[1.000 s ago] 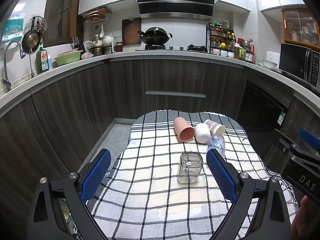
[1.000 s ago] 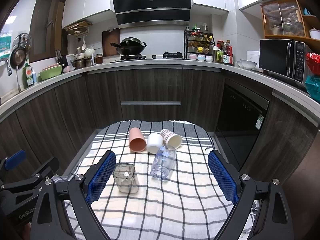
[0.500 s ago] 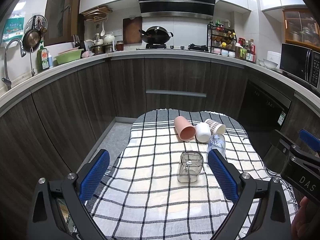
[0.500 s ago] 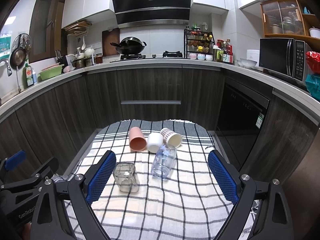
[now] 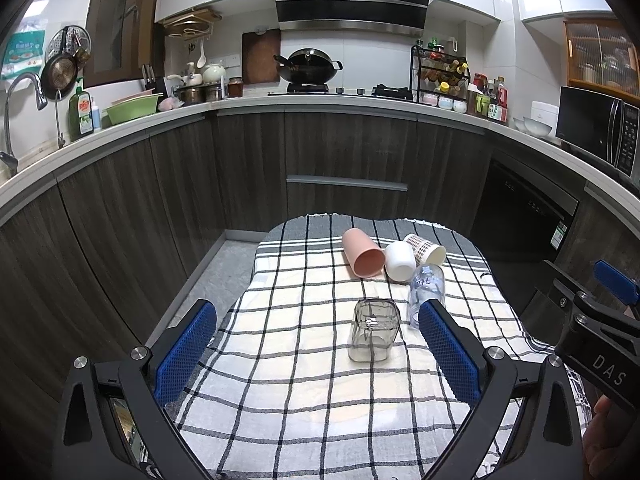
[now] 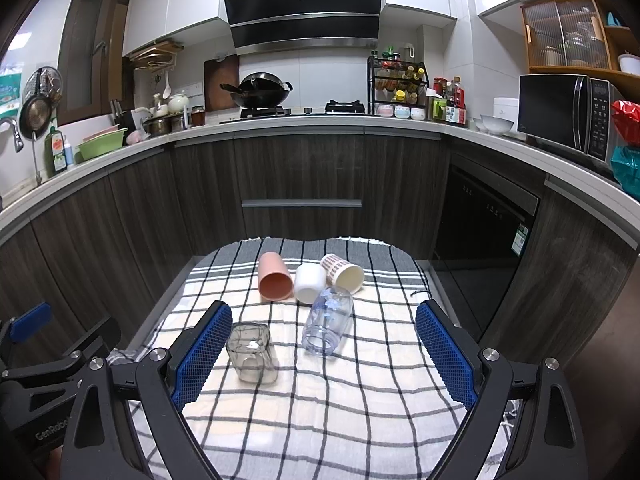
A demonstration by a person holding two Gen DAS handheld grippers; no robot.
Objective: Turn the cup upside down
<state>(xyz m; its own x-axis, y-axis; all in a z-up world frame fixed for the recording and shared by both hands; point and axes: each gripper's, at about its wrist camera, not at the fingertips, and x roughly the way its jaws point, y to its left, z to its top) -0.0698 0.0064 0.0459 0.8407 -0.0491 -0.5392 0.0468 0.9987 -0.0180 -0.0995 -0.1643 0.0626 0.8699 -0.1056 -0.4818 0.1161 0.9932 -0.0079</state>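
Note:
A clear square glass cup [image 5: 373, 335] [image 6: 252, 356] stands upright on the checked cloth, mouth up. Behind it lie a pink cup [image 5: 361, 257] [image 6: 274, 276], a white cup [image 5: 399, 260] [image 6: 309, 283], a patterned paper cup [image 5: 425, 249] [image 6: 343, 273] and a clear plastic cup [image 5: 427, 288] [image 6: 328, 320], all on their sides. My left gripper [image 5: 316, 352] is open and empty, held short of the glass cup. My right gripper [image 6: 324, 356] is open and empty; the glass cup sits just inside its left finger [image 6: 202, 354].
The checked cloth [image 5: 304, 400] covers a small table with drops at its left and far edges. Dark cabinets [image 5: 344, 152] and a counter curve around behind. The other gripper's body shows at the right [image 5: 596, 336] and at the left [image 6: 48, 364].
The left wrist view has drifted slightly, with the cups sitting a touch lower and farther right. The cups have not moved and both grippers stay open.

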